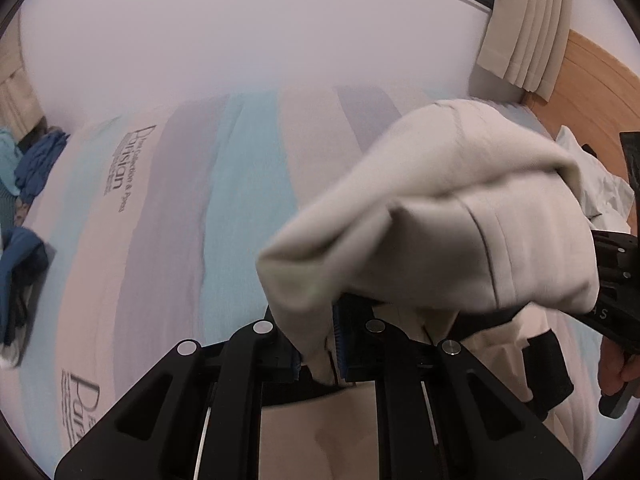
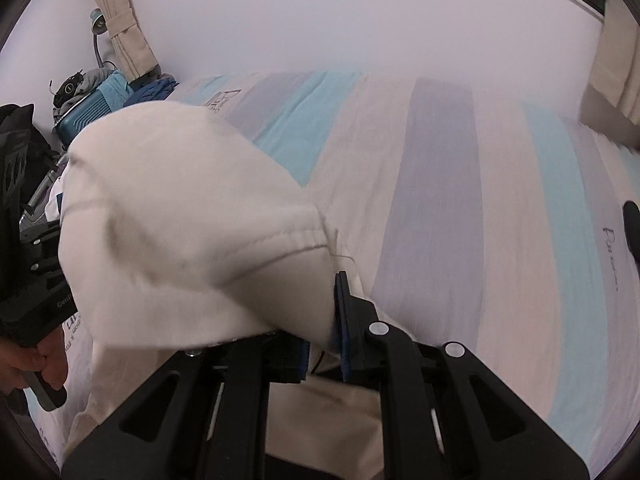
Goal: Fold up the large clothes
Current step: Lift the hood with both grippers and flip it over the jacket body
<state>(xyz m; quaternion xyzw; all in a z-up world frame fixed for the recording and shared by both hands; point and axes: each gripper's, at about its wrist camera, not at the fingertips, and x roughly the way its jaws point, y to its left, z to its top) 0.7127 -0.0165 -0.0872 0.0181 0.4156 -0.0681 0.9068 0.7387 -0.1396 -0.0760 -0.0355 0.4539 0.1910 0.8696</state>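
A cream garment [image 1: 440,220] hangs lifted above the striped bed, bunched into thick folds with a stitched hem showing. My left gripper [image 1: 320,360] is shut on one edge of it, the cloth pinched between the blue pads. My right gripper [image 2: 322,344] is shut on another edge of the same cream garment [image 2: 180,232], which balloons up to its left. More of the cloth droops under both grippers. Each view shows the other gripper at its side, held by a hand [image 2: 36,360].
The bed sheet [image 1: 200,220] has pale pink, grey and turquoise stripes with printed lettering. Blue clothes [image 1: 36,164] lie at the bed's left side. A teal case [image 2: 86,114] with piled items stands by the curtain [image 2: 120,20]. A wooden headboard [image 1: 592,76] and white pillow [image 1: 600,184] are at the right.
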